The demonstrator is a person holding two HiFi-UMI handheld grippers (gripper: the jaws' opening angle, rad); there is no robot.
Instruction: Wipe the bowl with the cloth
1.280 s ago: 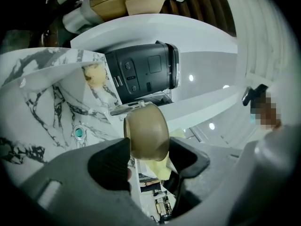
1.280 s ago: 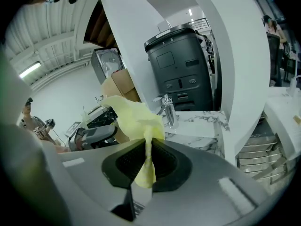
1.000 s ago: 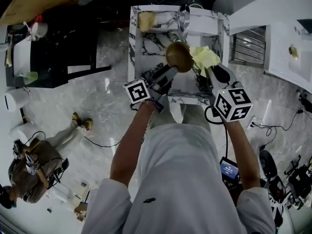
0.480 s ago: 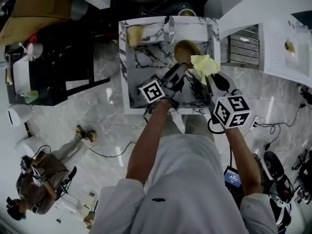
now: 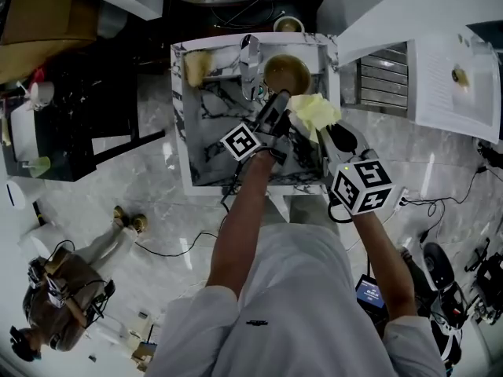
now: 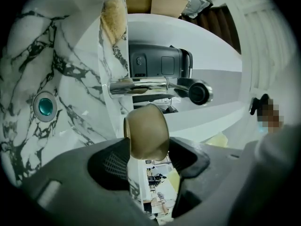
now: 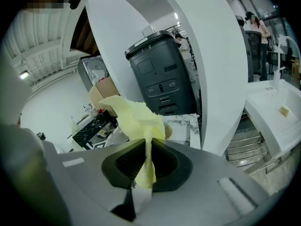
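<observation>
I had open room over the left half of the white black-veined marble sink [image 5: 206, 136]. The chrome tap [image 5: 250, 53] stood just beside the brown bowl [image 5: 287, 73], blocking its left side. A tan sponge [image 5: 194, 67] filled the far-left corner.

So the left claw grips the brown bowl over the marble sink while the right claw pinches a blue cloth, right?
Not quite: the cloth is pale yellow, not blue; the right gripper view shows it pinched in the right claw. The left claw does grip the brown bowl over the marble sink.
</observation>
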